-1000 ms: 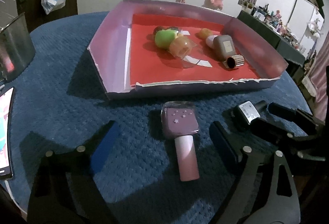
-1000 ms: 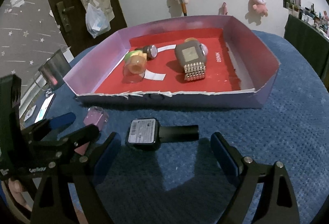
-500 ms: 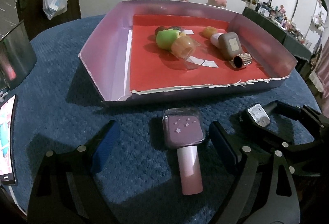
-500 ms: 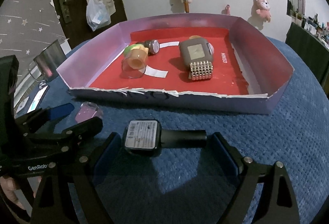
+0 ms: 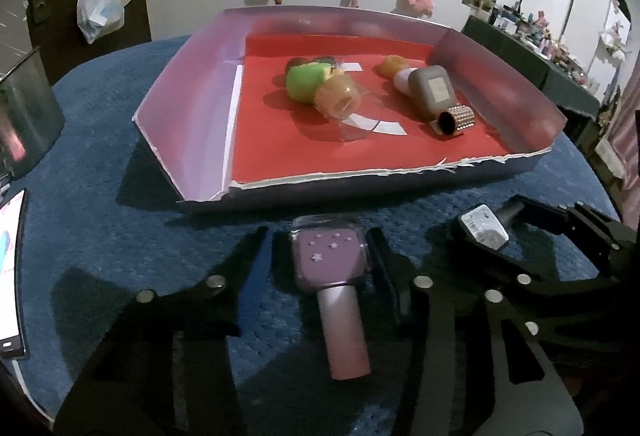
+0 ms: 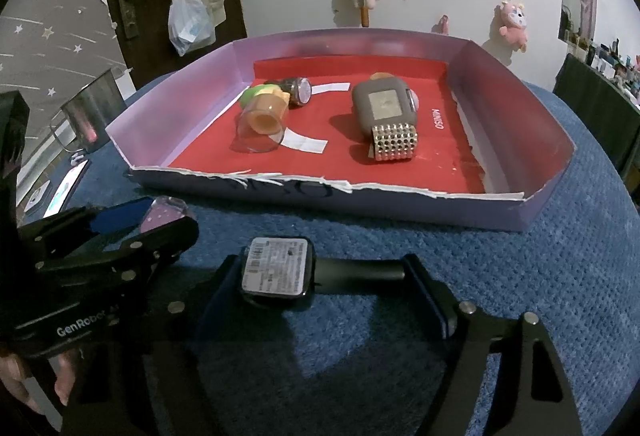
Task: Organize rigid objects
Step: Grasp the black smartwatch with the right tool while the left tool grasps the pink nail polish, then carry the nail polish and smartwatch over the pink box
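Left gripper (image 5: 326, 256) closing on purple bottle (image 5: 329, 260); glossy, rigid, light: you squeeze flat sides. Right gripper (image 6: 320, 288) closing around black bottle (image 6: 280, 270), pads not clearly pressing.

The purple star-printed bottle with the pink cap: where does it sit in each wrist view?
Left wrist view: purple star-printed bottle with the pink cap lies bottom centre on the blue cloth, between the closing left gripper's jaws.
Right wrist view: only its purple corner shows, left of centre, behind that gripper.
Shared landmark: the lilac cardboard tray with red floor just beyond it.
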A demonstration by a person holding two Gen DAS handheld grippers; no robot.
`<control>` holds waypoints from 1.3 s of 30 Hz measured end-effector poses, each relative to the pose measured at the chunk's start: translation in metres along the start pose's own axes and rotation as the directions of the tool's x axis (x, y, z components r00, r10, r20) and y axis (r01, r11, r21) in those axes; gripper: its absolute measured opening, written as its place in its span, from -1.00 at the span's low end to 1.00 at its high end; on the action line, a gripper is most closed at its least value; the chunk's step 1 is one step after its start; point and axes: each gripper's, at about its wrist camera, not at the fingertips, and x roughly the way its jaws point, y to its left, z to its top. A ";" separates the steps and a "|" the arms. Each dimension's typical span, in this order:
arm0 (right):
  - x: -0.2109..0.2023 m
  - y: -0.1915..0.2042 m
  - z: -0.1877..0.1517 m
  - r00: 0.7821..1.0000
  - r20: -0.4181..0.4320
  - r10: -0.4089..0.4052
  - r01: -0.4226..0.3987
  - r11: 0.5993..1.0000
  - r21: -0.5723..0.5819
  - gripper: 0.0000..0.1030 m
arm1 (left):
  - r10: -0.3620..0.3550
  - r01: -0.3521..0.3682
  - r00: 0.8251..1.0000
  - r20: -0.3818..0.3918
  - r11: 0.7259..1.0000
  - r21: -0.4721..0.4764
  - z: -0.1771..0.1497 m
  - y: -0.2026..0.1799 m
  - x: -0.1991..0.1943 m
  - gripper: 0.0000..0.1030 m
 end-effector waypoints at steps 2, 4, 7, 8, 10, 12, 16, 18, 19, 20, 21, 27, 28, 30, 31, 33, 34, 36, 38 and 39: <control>0.000 0.000 0.000 1.000 0.000 0.001 -0.001 1.000 0.001 0.57 | -0.005 0.005 1.000 0.002 1.000 0.005 -0.001 -0.001 0.000 -0.24; 0.000 0.000 0.000 1.000 -0.001 0.001 -0.001 1.000 0.000 0.57 | -0.005 0.005 1.000 0.003 1.000 0.008 -0.001 -0.002 -0.001 -0.28; 0.000 0.000 0.000 1.000 0.000 0.001 -0.001 1.000 0.002 0.57 | -0.020 0.020 1.000 -0.001 1.000 0.001 -0.003 0.002 -0.004 -0.31; 0.000 0.000 -0.001 1.000 -0.001 0.002 -0.002 1.000 0.003 0.57 | -0.027 0.027 1.000 -0.002 1.000 -0.002 -0.003 0.004 -0.005 -0.32; -0.001 0.000 -0.002 1.000 -0.003 0.005 -0.005 1.000 0.002 0.57 | -0.040 0.040 0.999 -0.005 0.999 -0.006 -0.006 0.008 -0.009 -0.34; -0.002 0.000 -0.002 1.000 -0.005 0.007 -0.007 1.000 0.002 0.57 | -0.049 0.049 0.999 -0.007 0.999 -0.010 -0.010 0.012 -0.013 -0.34; -0.007 -0.003 -0.006 1.000 -0.005 0.017 -0.016 1.000 0.014 0.57 | -0.059 0.059 0.998 -0.012 0.998 -0.016 -0.015 0.017 -0.019 -0.34; -0.010 -0.005 -0.007 1.000 -0.004 0.021 -0.021 1.000 0.019 0.56 | -0.061 0.061 0.998 -0.012 0.998 -0.016 -0.016 0.017 -0.021 -0.34; -0.012 -0.005 -0.008 1.000 -0.003 0.024 -0.024 1.000 0.021 0.56 | -0.061 0.061 0.998 -0.011 0.998 -0.015 -0.017 0.016 -0.023 -0.34; -0.014 -0.006 -0.009 1.000 -0.001 0.028 -0.028 0.999 0.024 0.56 | -0.064 0.064 0.998 -0.009 0.998 -0.014 -0.017 0.015 -0.024 -0.34; -0.016 -0.007 -0.010 1.000 0.001 0.031 -0.031 0.999 0.025 0.56 | -0.067 0.067 0.998 -0.007 0.998 -0.013 -0.018 0.014 -0.025 -0.34; -0.028 -0.007 -0.012 0.999 0.019 0.051 -0.051 0.998 0.032 0.56 | -0.089 0.089 0.996 0.008 0.996 0.000 -0.018 0.005 -0.034 -0.34; -0.031 -0.007 -0.012 0.998 0.022 0.055 -0.056 0.998 0.033 0.56 | -0.092 0.092 0.996 0.011 0.996 0.003 -0.018 0.003 -0.036 -0.34; -0.037 -0.008 -0.013 0.997 0.034 0.064 -0.065 0.997 0.034 0.56 | -0.098 0.098 0.995 0.018 0.995 0.008 -0.017 0.000 -0.040 -0.34; -0.040 -0.009 -0.013 0.997 0.038 0.069 -0.070 0.997 0.035 0.56 | -0.101 0.101 0.995 0.023 0.995 0.011 -0.017 -0.002 -0.042 -0.34; -0.044 -0.010 -0.012 0.995 0.047 0.088 -0.090 0.995 0.043 0.56 | -0.106 0.105 0.994 0.034 0.994 0.014 -0.015 -0.004 -0.047 -0.34; -0.047 -0.011 -0.012 0.993 0.049 0.105 -0.108 0.993 0.053 0.56 | -0.109 0.109 0.993 0.041 0.994 0.016 -0.014 -0.006 -0.049 -0.34; -0.050 -0.013 -0.010 0.991 0.052 0.125 -0.128 0.990 0.065 0.56 | -0.116 0.116 0.992 0.054 0.993 0.018 -0.011 -0.008 -0.053 -0.34; -0.054 -0.014 -0.009 0.989 0.058 0.136 -0.140 0.987 0.072 0.56 | -0.120 0.119 0.991 0.066 0.993 0.023 -0.008 -0.009 -0.057 -0.34; -0.057 -0.014 -0.008 0.988 0.064 0.139 -0.143 0.987 0.074 0.56 | -0.122 0.121 0.990 0.073 0.992 0.027 -0.007 -0.011 -0.059 -0.34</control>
